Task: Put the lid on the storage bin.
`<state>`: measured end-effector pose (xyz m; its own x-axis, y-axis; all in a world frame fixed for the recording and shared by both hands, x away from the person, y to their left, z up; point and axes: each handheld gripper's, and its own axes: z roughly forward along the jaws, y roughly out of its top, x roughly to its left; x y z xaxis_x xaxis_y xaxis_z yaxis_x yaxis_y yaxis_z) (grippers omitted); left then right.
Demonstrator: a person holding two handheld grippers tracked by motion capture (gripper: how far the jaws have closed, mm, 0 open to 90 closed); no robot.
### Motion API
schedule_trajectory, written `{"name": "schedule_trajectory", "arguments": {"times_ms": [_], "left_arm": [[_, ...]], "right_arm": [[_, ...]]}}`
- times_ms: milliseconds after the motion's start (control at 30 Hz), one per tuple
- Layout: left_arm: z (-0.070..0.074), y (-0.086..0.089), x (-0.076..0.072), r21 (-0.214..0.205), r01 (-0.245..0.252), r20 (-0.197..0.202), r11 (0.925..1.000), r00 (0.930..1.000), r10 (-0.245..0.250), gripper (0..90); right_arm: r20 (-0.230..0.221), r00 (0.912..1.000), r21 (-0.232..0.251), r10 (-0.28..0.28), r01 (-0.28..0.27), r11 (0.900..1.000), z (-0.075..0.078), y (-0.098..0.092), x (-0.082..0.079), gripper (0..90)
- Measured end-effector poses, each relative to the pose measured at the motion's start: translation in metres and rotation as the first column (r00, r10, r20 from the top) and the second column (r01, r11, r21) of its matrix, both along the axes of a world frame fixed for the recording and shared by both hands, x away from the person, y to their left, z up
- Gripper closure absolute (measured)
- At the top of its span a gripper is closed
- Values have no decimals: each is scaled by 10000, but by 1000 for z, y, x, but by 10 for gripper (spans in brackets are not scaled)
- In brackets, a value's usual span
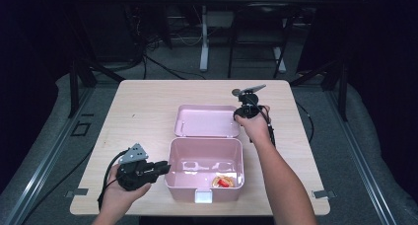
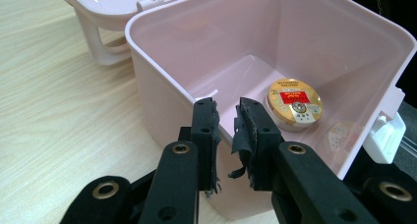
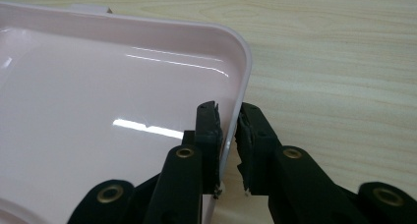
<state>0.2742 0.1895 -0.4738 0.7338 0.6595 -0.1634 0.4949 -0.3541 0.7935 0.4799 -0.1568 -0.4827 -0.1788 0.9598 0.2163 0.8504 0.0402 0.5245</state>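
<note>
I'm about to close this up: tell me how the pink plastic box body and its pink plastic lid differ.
The pink plastic box body is deep and stands upright; the pink plastic lid is shallow and lies flat, inside up. The body holds a round gold tin; the lid holds nothing. Both are glossy pink with rounded corners.

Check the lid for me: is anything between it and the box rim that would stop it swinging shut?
Nothing visible blocks it. The right claw straddles the lid edge. The box rim is bare except where the left claw sits across its side wall. The round tin lies flat on the bottom, well below the rim.
</note>
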Motion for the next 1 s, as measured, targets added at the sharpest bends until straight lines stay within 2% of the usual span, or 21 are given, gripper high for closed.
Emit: {"name": "schedule_trajectory", "arguments": {"times_ms": [233, 700, 1000], "left_arm": [[0, 0, 0, -22, 1, -27, 10000, 10000, -1, 776], [0, 0, 0, -47, 5, -58, 10000, 10000, -5, 776], [0, 0, 0, -44, 4, -72, 10000, 10000, -5, 776]], "right_arm": [[-36, 9999, -75, -128, 128, 9999, 2, 1, 0, 816], [531, 9983, -284, -229, 245, 9993, 10, 5, -5, 837], [863, 9960, -233, -249, 270, 9994, 17, 5, -9, 844]]}}
